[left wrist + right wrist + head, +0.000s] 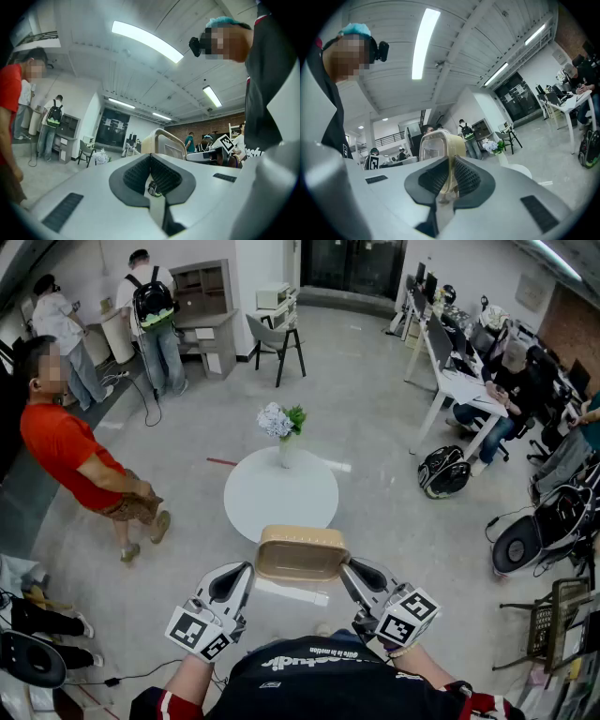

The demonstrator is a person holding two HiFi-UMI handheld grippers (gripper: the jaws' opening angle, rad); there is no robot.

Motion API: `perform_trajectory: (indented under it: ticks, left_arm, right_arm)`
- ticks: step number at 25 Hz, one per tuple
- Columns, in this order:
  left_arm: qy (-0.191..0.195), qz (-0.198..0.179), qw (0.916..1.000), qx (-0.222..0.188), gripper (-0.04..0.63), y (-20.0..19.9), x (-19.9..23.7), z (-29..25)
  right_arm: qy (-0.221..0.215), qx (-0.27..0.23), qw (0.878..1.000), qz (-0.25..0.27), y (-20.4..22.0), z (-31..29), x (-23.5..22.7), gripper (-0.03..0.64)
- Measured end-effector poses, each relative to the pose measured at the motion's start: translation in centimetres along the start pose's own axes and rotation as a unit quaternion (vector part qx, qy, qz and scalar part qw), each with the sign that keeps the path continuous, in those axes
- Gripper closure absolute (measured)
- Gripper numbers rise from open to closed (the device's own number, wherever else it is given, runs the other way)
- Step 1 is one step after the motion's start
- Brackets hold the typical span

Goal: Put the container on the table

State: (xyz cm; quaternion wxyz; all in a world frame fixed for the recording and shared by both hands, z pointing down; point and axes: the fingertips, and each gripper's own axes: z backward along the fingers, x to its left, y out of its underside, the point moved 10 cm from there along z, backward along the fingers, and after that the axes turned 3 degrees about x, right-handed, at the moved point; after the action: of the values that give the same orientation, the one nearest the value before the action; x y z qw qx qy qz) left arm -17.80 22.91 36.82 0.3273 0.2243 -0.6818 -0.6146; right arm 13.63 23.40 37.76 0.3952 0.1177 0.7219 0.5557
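Grey floor (375,427) filled most of the head view. A round white table (281,502) sat at centre frame, w/ a vase of flowers (283,427) at its far edge, the only item seen on it. At left stood a person in a red shirt (70,451), near the table but apart from it. At upper left were two more people by a counter, and a dark chair (279,341) was at upper centre. At right were a black bag (444,472) on the floor and a white desk (464,385) w/ seated people.

Just below the table in the frame, lower centre, was the container (302,552) (161,143) (438,145), held off the floor between both tools, its far side overlapping the table's near rim in the picture. It looked tan/beige, a rounded rectangle w/ a lighter rim. In the right gripper view its wall looked translucent.

The left gripper (246,570) (150,157) was at the container's left edge, jaws narrow, pads nearly meeting w/ the rim at their tips. The right gripper (349,570) (451,161) was at the right edge, pads clamped on the pale rim running between them.
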Motion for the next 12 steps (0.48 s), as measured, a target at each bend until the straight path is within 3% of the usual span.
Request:
perform_trajectory:
  ticks: [12]
  left_arm:
    - [-0.010,0.006,0.9999,-0.001,0.572,0.2,-1.2,1.1]
  right_arm:
    - [-0.010,0.012,1.000,0.002,0.5,0.7,0.7,0.566]
